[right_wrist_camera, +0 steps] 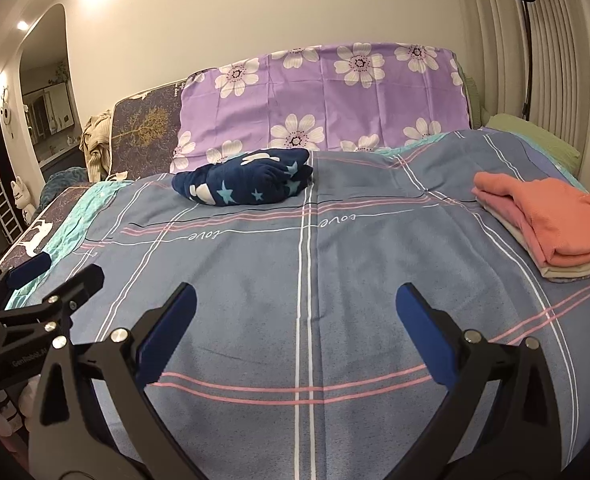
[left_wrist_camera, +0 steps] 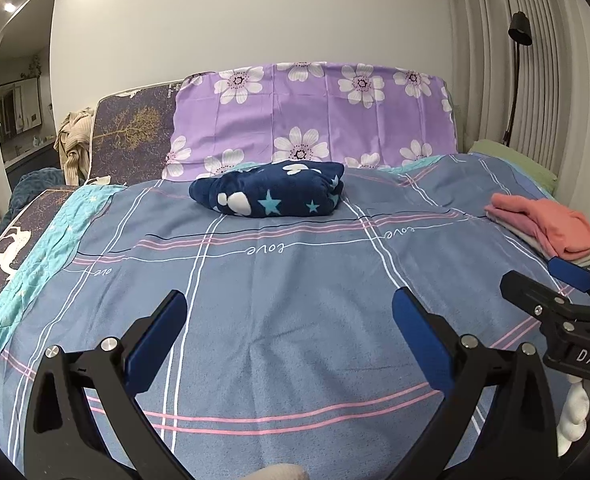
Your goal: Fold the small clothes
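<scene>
both my left gripper (left_wrist_camera: 289, 334) and my right gripper (right_wrist_camera: 295, 328) hover spread wide over the blue plaid bedsheet (right_wrist_camera: 335, 280), holding nothing. the stack of folded clothes (right_wrist_camera: 551, 224), salmon piece on top, rests at the sheet's right edge. a navy star-print bundle (right_wrist_camera: 243, 182) lies at its far end, before the purple flowered pillow (right_wrist_camera: 327, 100).

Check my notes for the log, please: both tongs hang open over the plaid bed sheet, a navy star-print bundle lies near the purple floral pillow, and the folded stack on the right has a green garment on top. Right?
One error: the top garment on the folded stack is coral-orange, not green, as the right wrist view shows. The rest holds: left tongs and right tongs are open over the plaid bed sheet, and the navy star-print bundle lies near the purple floral pillow.
</scene>
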The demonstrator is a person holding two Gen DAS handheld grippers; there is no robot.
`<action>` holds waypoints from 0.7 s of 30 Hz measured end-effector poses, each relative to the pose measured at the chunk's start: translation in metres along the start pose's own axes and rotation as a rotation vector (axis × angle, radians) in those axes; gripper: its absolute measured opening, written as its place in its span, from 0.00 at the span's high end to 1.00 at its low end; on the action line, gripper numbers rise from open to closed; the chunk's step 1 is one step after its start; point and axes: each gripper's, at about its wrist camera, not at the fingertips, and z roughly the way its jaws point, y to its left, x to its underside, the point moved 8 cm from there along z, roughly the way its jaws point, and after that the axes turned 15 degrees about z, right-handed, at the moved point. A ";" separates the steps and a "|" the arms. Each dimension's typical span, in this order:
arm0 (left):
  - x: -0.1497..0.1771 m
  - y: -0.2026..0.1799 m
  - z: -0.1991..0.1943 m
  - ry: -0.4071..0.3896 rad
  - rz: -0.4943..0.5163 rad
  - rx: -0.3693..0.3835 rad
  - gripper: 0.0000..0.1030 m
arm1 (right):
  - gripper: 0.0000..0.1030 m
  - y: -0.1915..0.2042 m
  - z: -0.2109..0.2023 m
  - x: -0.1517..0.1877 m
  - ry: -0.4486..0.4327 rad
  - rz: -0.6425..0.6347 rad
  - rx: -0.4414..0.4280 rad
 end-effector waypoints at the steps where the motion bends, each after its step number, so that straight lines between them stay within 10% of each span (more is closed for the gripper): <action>1: -0.001 -0.001 0.000 0.001 0.001 -0.003 0.01 | 0.02 0.001 0.000 0.000 0.000 0.000 -0.001; 21: -0.001 -0.007 0.000 0.002 0.025 -0.041 0.01 | 0.02 0.008 0.004 0.007 0.025 -0.015 0.000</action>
